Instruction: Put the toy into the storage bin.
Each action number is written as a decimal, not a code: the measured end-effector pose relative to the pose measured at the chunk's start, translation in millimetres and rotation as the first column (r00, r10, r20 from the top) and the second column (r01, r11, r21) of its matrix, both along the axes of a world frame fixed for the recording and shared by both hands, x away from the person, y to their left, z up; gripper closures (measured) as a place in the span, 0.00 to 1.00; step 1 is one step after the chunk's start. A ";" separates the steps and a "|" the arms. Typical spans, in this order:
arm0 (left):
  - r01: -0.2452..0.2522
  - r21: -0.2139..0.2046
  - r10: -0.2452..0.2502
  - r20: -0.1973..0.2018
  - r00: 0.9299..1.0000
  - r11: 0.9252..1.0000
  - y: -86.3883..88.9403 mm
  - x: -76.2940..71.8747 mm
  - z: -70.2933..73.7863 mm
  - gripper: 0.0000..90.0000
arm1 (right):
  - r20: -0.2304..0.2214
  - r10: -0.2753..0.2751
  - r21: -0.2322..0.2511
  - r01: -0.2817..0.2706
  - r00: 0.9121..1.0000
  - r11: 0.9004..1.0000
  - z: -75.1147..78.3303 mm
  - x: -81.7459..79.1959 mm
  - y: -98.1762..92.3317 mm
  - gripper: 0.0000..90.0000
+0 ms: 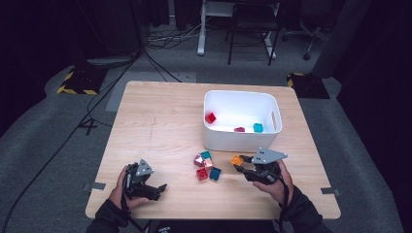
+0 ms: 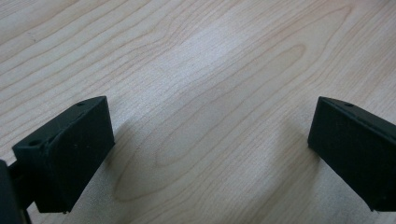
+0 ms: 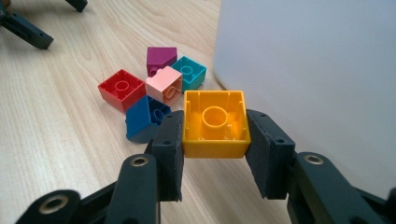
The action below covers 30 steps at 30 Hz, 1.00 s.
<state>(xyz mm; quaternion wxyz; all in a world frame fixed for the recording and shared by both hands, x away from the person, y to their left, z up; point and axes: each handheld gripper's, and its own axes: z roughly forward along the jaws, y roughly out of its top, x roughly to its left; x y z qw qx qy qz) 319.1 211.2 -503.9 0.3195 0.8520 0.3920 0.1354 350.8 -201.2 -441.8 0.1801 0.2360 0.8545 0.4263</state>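
Orange block (image 3: 215,124) clamped between right gripper (image 3: 215,154) jaws

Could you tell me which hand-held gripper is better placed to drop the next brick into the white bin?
The right hand-held gripper: it is shut on the orange brick, close beside the white bin. The left hand-held gripper is open over bare table, farther from the bin.

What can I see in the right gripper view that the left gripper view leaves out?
Right gripper view alone: the right gripper clamping an orange brick, five loose bricks behind it, and the white bin wall. Left gripper view alone: the left gripper, its jaws wide apart with nothing between them. Shared: the wooden table beneath.
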 end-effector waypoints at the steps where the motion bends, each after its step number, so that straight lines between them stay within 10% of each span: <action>1: -0.002 -0.001 0.002 0.004 1.000 1.000 -0.2 -0.1 -0.3 0.01 | -0.002 -0.005 0.004 0.005 1.000 1.000 2.3 -1.5 -2.4 0.66; 30: 0.000 0.000 0.000 0.001 1.000 1.000 0.0 0.1 0.0 0.01 | 0.119 -0.105 0.089 0.095 0.987 0.992 74.3 -3.7 -56.0 0.66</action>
